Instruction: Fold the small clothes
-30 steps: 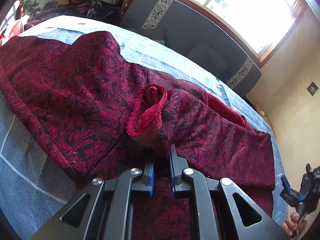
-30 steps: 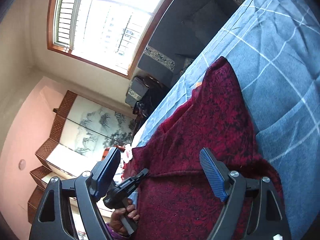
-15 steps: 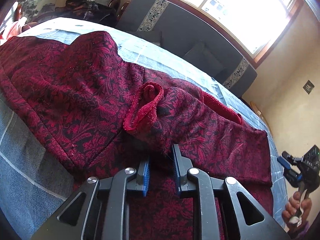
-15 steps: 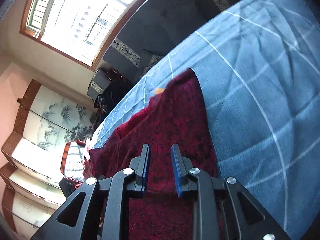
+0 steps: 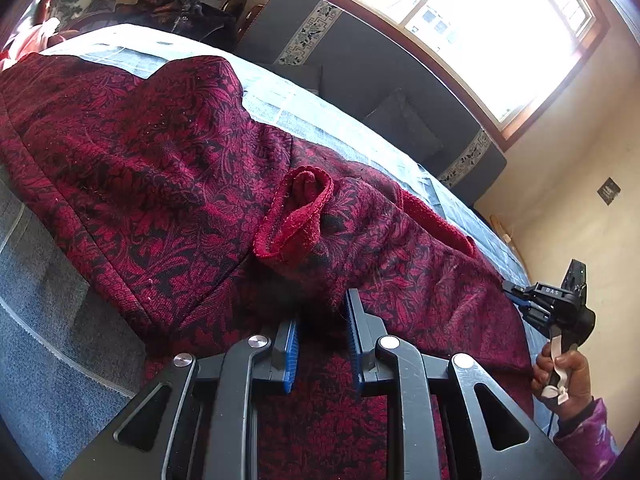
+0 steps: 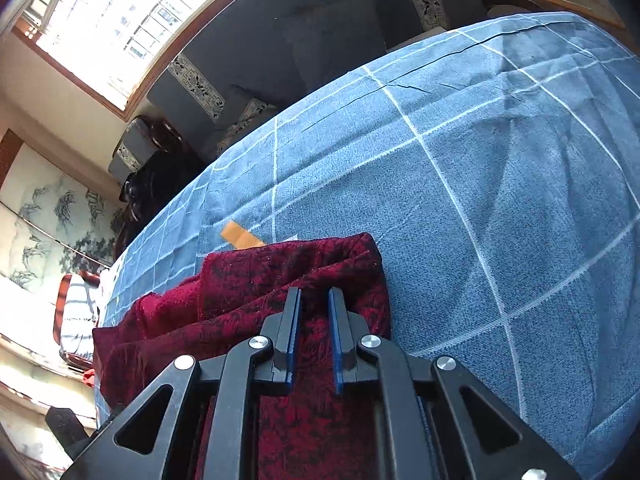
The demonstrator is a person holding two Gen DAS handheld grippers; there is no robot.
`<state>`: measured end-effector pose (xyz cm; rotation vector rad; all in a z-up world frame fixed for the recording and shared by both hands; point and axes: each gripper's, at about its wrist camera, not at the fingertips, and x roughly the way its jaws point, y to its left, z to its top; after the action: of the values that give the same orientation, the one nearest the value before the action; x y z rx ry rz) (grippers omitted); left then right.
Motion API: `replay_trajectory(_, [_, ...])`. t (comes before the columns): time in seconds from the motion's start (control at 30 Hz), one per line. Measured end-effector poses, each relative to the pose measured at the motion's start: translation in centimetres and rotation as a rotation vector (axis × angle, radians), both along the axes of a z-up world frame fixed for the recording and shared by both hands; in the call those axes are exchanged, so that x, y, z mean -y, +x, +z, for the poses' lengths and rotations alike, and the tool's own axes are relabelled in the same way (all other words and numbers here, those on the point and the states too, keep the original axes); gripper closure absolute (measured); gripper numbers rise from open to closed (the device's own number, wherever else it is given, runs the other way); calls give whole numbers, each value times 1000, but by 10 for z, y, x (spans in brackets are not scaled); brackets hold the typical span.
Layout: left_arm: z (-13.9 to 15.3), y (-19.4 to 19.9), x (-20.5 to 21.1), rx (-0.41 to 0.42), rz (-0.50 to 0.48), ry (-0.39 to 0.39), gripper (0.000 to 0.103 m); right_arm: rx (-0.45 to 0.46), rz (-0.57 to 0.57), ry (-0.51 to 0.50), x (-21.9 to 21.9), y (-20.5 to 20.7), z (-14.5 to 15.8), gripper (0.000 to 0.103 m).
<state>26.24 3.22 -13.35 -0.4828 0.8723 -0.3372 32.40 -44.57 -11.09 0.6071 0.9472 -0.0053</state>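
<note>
A dark red garment with a black leaf pattern [image 5: 168, 168] lies spread on a blue checked cloth [image 5: 44, 320]. A sleeve with a plain red cuff [image 5: 296, 216] is rolled up at its middle. My left gripper [image 5: 320, 336] is shut on a fold of the garment just below that cuff. My right gripper [image 6: 314, 320] is shut on the garment's edge [image 6: 280, 272] in the right wrist view. In the left wrist view the right gripper [image 5: 520, 300] shows at the garment's far right corner, held by a hand.
The blue checked cloth [image 6: 500, 200] stretches wide to the right of the garment. An orange tag [image 6: 238, 236] lies just beyond the garment's edge. A dark sofa [image 5: 380, 92] runs along the far side under a bright window. Striped clothes [image 6: 76, 312] lie at the left.
My right gripper has closed from wide open onto the garment's edge and dropped low over the cloth. My left gripper keeps its hold on the fold, jaws slightly wider apart.
</note>
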Motion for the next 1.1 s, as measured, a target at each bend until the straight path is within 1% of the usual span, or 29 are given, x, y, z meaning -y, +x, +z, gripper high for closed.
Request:
replay_trajectory(0.1, [5, -5, -7, 9, 13, -17, 81, -30, 27, -95, -13, 4, 6, 93])
replay_trajectory(0.13, [9, -10, -12, 23, 27, -33, 81, -35, 28, -113, -16, 4, 10, 88])
replay_trajectory(0.17, [14, -16, -20, 40, 43, -52, 80, -24, 18, -106, -17, 0, 15, 84])
replay_trajectory(0.2, [20, -23, -30, 49, 62, -73, 79, 5, 0, -89, -19, -7, 21, 83])
replay_trajectory(0.23, [24, -27, -39, 45, 76, -87, 75, 46, -16, -71, -21, -17, 30, 82])
replay_trajectory(0.27, [28, -31, -51, 32, 90, -104, 66, 91, -20, -44, -26, -28, 38, 81])
replay_trajectory(0.3, [31, -34, -63, 22, 102, -111, 60, 132, -6, -11, -34, -39, 44, 76])
replay_trajectory(0.33, [35, -37, -77, 17, 125, -112, 48, 167, 26, 28, -47, -49, 47, 66])
replay_trajectory(0.37, [38, -40, -93, 21, 160, -111, 48, 189, 65, 64, -62, -59, 48, 62])
replay_trajectory(0.4, [40, -42, -113, 28, 196, -116, 48, 198, 107, 94, -79, -67, 47, 52])
replay_trajectory(0.43, [42, -41, -132, 23, 220, -122, 48, 198, 149, 118, -96, -76, 43, 48])
replay_trajectory(0.47, [42, -40, -149, 10, 240, -133, 48, 196, 183, 131, -112, -83, 39, 48])
replay_trajectory(0.53, [40, -37, -189, -6, 289, -193, 48, 187, 247, 123, -142, -94, 32, 48])
replay_trajectory(0.67, [31, -20, -254, -51, 336, -300, 48, 176, 354, 41, -192, -100, 22, 48])
replay_trajectory(0.77, [21, 1, -292, -106, 349, -310, 48, 165, 389, -16, -212, -101, 15, 48])
replay_trajectory(0.83, [14, 13, -314, -127, 374, -363, 48, 154, 395, -31, -220, -103, 8, 47])
replay_trajectory(0.9, [4, 26, -332, -159, 392, -424, 48, 132, 380, 1, -217, -102, 0, 47])
replay_trajectory(0.93, [-3, 33, -338, -189, 394, -451, 48, 133, 372, 18, -214, -100, -1, 47])
replay_trajectory(0.97, [-9, 39, -341, -218, 396, -468, 48, 141, 363, 32, -211, -100, -1, 47])
replay_trajectory(1.03, [-18, 47, -346, -252, 400, -468, 49, 141, 343, 58, -207, -100, -2, 46])
replay_trajectory(1.1, [-23, 53, -349, -239, 377, -485, 49, 140, 337, 69, -205, -99, -2, 46])
